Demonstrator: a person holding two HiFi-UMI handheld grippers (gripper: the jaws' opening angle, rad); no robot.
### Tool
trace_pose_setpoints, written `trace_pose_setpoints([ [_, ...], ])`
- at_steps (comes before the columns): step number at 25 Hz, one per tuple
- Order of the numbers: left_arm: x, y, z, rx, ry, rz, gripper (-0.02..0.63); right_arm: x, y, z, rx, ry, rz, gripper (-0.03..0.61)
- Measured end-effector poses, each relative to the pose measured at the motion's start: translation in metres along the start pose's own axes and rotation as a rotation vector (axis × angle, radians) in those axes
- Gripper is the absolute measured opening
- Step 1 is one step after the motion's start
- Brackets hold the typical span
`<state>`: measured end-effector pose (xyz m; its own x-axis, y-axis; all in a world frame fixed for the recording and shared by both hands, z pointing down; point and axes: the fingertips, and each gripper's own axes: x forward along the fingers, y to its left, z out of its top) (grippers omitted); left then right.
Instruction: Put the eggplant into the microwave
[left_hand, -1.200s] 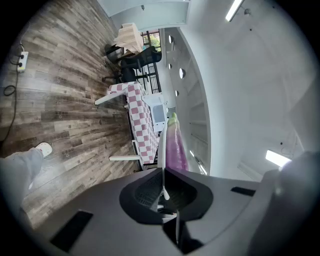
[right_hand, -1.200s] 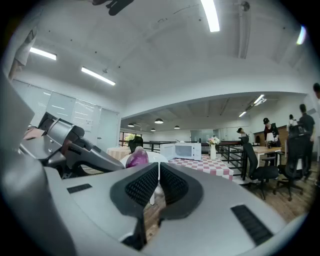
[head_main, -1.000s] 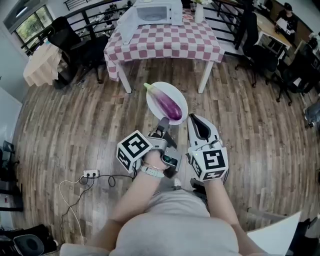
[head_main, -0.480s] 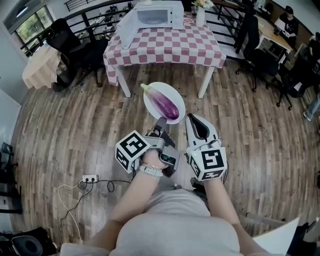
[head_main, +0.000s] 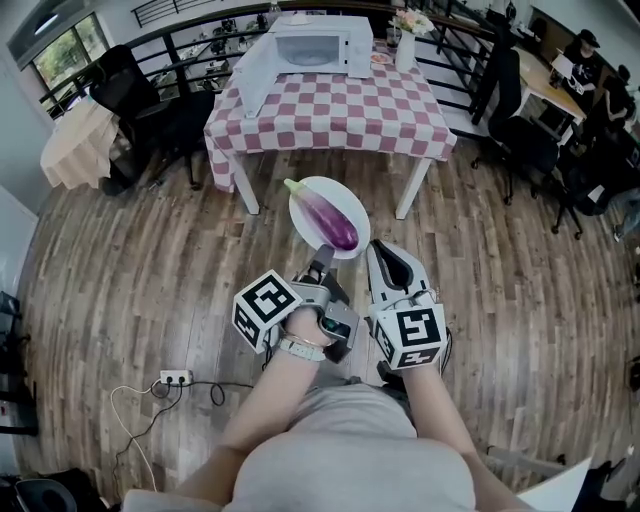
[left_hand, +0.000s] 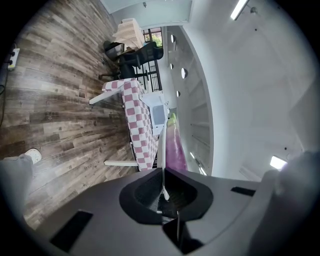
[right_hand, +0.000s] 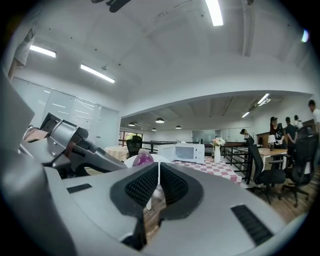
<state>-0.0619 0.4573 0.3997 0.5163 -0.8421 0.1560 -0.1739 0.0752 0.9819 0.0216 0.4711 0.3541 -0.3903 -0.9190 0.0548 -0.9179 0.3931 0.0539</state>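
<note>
A purple eggplant (head_main: 333, 221) lies on a white plate (head_main: 306, 196) held level over the wooden floor. My left gripper (head_main: 322, 250) is shut on the plate's near rim; in the left gripper view the plate (left_hand: 161, 145) shows edge-on between the jaws, with the eggplant (left_hand: 175, 150) beside it. My right gripper (head_main: 374, 247) is shut on the rim at the plate's near right, its jaws almost together (right_hand: 159, 180). The white microwave (head_main: 312, 45) stands ahead on the checked table (head_main: 330, 100), its door (head_main: 255, 65) swung open to the left. The right gripper view shows the microwave (right_hand: 187, 152) beyond the eggplant (right_hand: 143, 158).
A vase of flowers (head_main: 405, 45) stands right of the microwave. Black office chairs (head_main: 150, 95) and a draped table (head_main: 75, 135) are at the left, desks with people (head_main: 580, 60) at the right. A power strip with cable (head_main: 175, 380) lies on the floor behind me at the left.
Both grippers and the plate have moved forward together toward the checked table, which now shows more fully in the head view. The grips have not changed.
</note>
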Motion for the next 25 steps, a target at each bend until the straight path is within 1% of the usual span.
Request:
trace_pose_setpoints([
  [4,0.023,-0.003,0.020,-0.011,-0.002,-0.010,0.014,0.029,-0.008,0.002,-0.005,0.000,-0.002,0.034],
  [11,0.062,-0.007,0.052,-0.028,-0.002,-0.011,0.014,0.074,-0.027,-0.001,-0.012,0.031,-0.019,0.034],
  [18,0.099,-0.010,0.076,-0.024,0.036,-0.002,0.014,0.117,-0.036,0.001,-0.020,0.040,-0.032,0.034],
  [25,0.130,-0.011,0.105,-0.021,0.064,-0.019,0.014,0.154,-0.039,0.004,-0.025,0.025,-0.054,0.034],
])
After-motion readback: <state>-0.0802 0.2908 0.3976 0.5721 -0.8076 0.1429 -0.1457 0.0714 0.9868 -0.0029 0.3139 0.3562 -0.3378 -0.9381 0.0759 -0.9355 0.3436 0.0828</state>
